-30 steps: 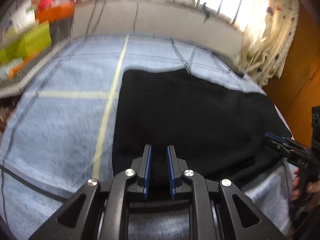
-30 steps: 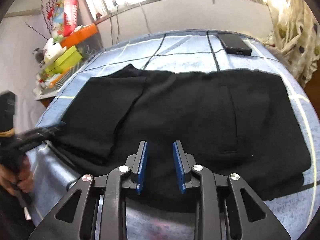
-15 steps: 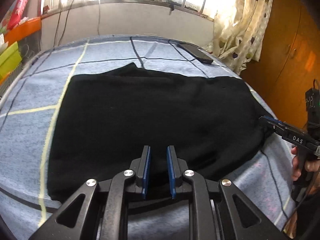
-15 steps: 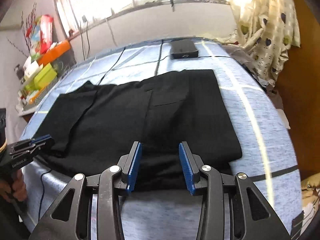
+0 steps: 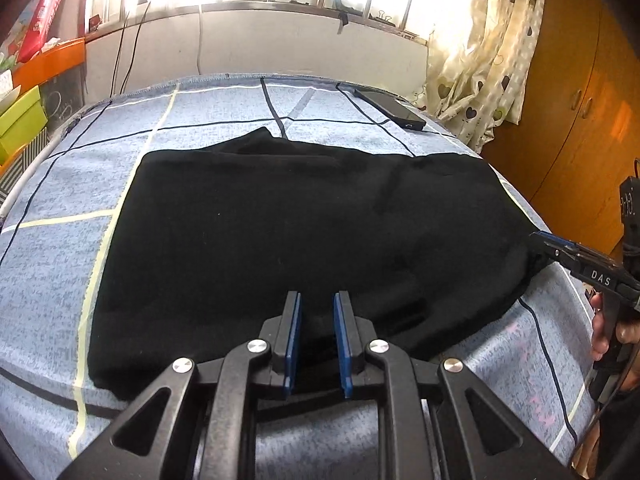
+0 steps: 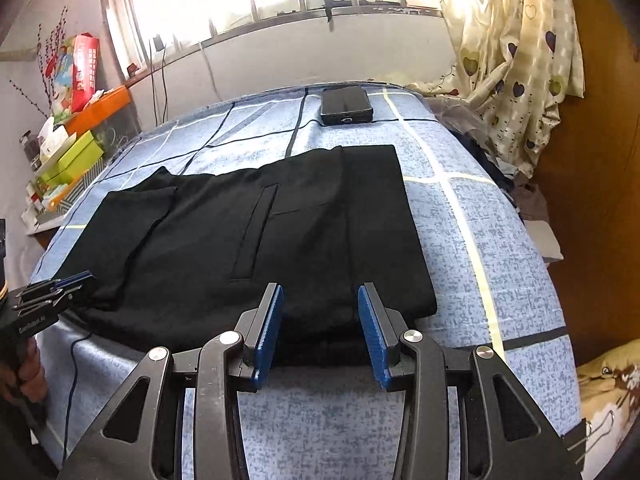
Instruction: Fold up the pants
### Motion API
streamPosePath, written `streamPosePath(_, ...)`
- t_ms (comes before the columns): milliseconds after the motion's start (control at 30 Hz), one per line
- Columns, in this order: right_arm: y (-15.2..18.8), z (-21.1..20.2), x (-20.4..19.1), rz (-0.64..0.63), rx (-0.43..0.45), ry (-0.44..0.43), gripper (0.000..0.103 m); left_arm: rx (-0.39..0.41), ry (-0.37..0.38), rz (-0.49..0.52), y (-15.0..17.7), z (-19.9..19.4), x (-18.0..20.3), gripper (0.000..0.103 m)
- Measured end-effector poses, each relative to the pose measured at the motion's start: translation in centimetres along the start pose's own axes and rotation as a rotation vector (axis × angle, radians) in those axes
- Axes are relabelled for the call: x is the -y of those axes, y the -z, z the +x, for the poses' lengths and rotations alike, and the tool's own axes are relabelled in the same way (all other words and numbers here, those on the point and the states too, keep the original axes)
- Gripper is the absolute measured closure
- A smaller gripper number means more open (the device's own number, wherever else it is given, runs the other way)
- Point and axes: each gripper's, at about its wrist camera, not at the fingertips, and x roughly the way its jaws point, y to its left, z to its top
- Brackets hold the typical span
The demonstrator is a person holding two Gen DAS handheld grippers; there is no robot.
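Black pants (image 5: 304,224) lie flat and folded on a blue plaid bed cover (image 5: 208,112), also seen in the right wrist view (image 6: 280,232). My left gripper (image 5: 317,304) hovers at the pants' near edge with its jaws a narrow gap apart and nothing between them. It shows at the far left of the right wrist view (image 6: 76,280). My right gripper (image 6: 320,300) is open wide over the pants' near right edge and empty. It shows at the right of the left wrist view (image 5: 540,240), by the pants' right corner.
A black phone (image 6: 346,105) lies at the far end of the bed (image 5: 390,108). Shelves with green and orange boxes (image 6: 76,148) stand on the left. A heart-print curtain (image 6: 516,64) and a wooden wardrobe (image 5: 580,112) are on the right. A thin cable (image 6: 76,360) hangs over the bed's near edge.
The right gripper's jaws have opened wider and it has shifted right along the pants' near edge. The left gripper has swung right and now faces the whole pants.
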Motion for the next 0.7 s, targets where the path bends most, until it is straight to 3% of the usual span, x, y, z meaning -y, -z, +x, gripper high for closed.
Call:
streamPosePath(400,2.4,-1.1,-2.3,-0.001,-0.046,-0.058,0.062,-0.001,0.014,-0.001,2.1,-1.6,0.8,0.084)
streamPosePath(700,3.2,-2.3,-5.1,-0.054,-0.027,-0.081,0.058,-0.006,0.027,0.0,3.7,-3.2,1.3,0.084)
